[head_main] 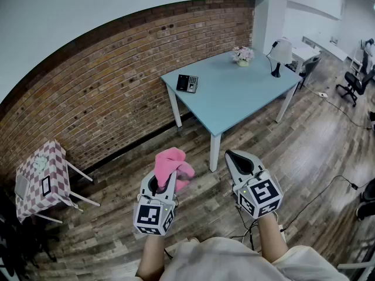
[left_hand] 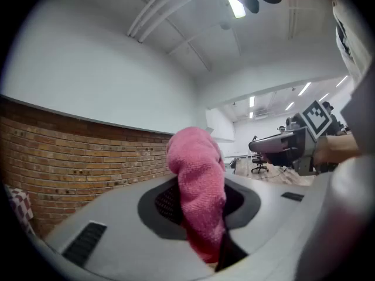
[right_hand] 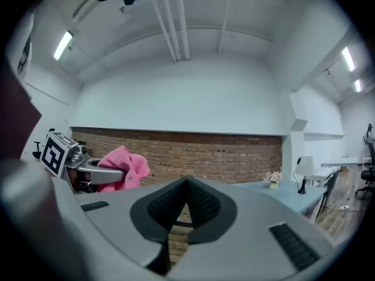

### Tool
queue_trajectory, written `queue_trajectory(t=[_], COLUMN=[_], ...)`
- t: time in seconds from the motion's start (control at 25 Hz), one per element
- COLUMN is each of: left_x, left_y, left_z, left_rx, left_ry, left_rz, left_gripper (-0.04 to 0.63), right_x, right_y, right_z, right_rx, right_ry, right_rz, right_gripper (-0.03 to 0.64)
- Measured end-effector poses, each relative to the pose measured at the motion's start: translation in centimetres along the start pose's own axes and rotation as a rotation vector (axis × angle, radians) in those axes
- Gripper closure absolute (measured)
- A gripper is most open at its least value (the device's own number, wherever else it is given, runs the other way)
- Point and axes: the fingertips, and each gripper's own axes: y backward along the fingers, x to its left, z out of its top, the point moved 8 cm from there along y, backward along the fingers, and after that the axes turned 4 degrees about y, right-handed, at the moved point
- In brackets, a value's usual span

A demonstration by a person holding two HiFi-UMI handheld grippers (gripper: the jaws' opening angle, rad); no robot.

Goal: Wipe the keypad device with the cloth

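Observation:
A pink cloth (head_main: 171, 164) bunches up between the jaws of my left gripper (head_main: 164, 177), which is shut on it; the same cloth (left_hand: 199, 192) fills the middle of the left gripper view. My right gripper (head_main: 234, 157) is shut with nothing in it, held level beside the left one. The black keypad device (head_main: 187, 83) lies near the left corner of a light blue table (head_main: 234, 95), well ahead of both grippers. In the right gripper view the closed jaws (right_hand: 186, 183) point at the brick wall, with the pink cloth (right_hand: 126, 165) off to the left.
A small flower pot (head_main: 242, 55) and a white lamp (head_main: 280, 55) stand at the table's far end. A small checkered table (head_main: 42, 177) stands at the left by the brick wall (head_main: 105, 86). Office chairs (head_main: 355, 82) are at the far right. A cable (head_main: 328, 186) lies on the wooden floor.

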Motion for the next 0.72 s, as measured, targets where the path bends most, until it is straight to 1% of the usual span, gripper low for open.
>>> queue_trajectory(t=[0.16, 0.36, 0.52, 0.72], left_x=[0.3, 1.1, 1.9, 3.3], left_y=[-0.1, -0.2, 0.0, 0.5], left_z=[0.0, -0.2, -0.3, -0.6], left_rx=[-0.004, -0.004, -0.002, 0.002], left_ry=[-0.007, -0.016, -0.026, -0.015], left_rz=[-0.002, -0.010, -0.021, -0.030], left_gripper=[0.456, 0.456, 0.456, 0.456], right_x=[0.3, 1.0, 1.4, 2.3], right_y=[-0.6, -1.4, -1.9, -3.2], right_z=[-0.1, -0.2, -0.1, 0.1], right_rx=[0.008, 0.011, -0.010, 0.015], right_ry=[0.006, 0.022, -0.017, -0.033], right_rz=[0.004, -0.014, -0.004, -0.011], right_gripper=[0.620, 0.620, 0.618, 0.618])
